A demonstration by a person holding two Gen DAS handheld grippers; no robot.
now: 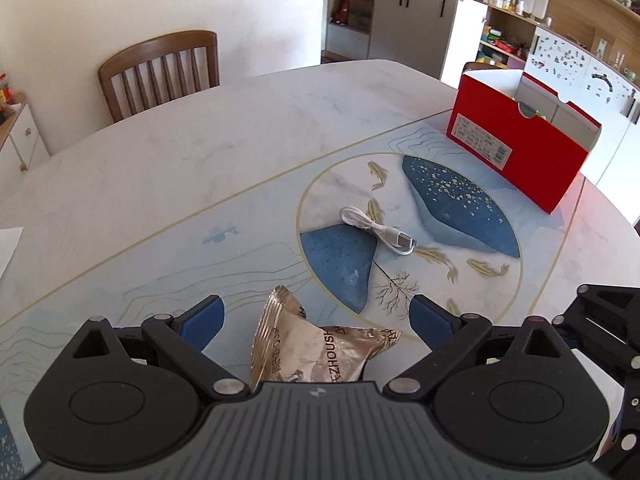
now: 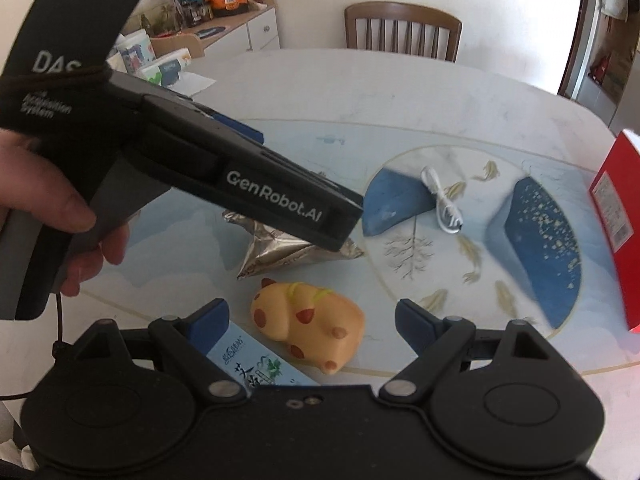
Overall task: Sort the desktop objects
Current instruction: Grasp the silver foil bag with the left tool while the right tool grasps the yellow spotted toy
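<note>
The left hand-held gripper (image 2: 256, 136) hides part of the foil packet (image 2: 280, 254); the red box (image 2: 618, 216) is cut off.

My pale marble-look bench (image 1: 168, 152) carries a patterned blue mat (image 1: 168, 264), with a crumpled silver foil packet (image 1: 316, 348) near, a coiled white cable (image 1: 376, 230) mid-mat, a red cardboard box (image 1: 516, 152) far right, and a yellow spotted squishy toy (image 2: 312, 326) beside a pale blue carton (image 2: 260, 364).

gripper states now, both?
Left gripper: open, jaws either side of the foil packet, not closed on it.
Right gripper: open, empty.
</note>
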